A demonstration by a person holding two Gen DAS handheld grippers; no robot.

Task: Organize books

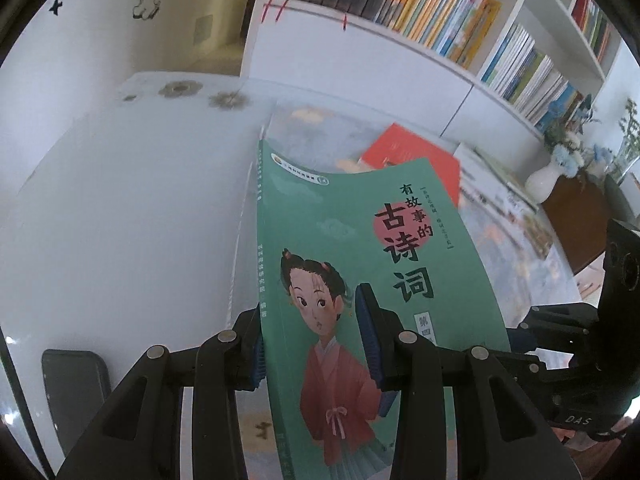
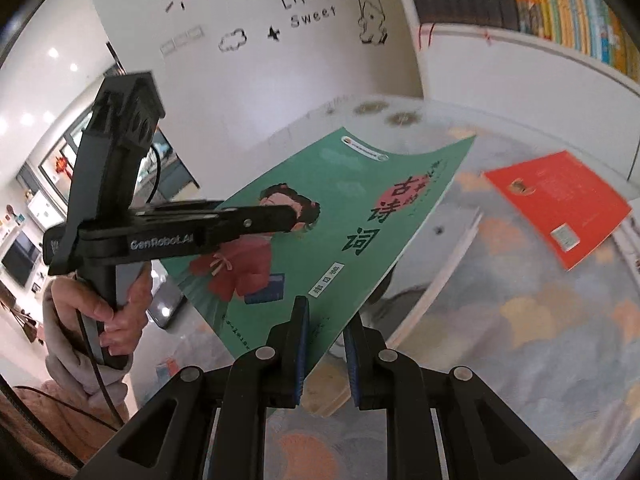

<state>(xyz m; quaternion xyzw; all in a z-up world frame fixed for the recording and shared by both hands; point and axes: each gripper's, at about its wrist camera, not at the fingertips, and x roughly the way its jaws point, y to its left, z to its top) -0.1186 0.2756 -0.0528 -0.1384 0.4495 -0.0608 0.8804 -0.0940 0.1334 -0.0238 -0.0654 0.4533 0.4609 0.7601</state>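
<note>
The green book is lifted off the table, held between both grippers. The left gripper is closed on the spine side of the book, one pad on the cover, one behind. The right gripper clamps the bottom edge of the same book. A red book lies flat on the table behind, near the bookshelf.

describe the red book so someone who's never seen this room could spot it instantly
Start at the white bookshelf along the wall, then drop to the pastel cloud-patterned table in front of it. The red book lies flat there, clear of both grippers. It is plain bright red, unlike the green book with a cartoon girl held above the table.
</note>
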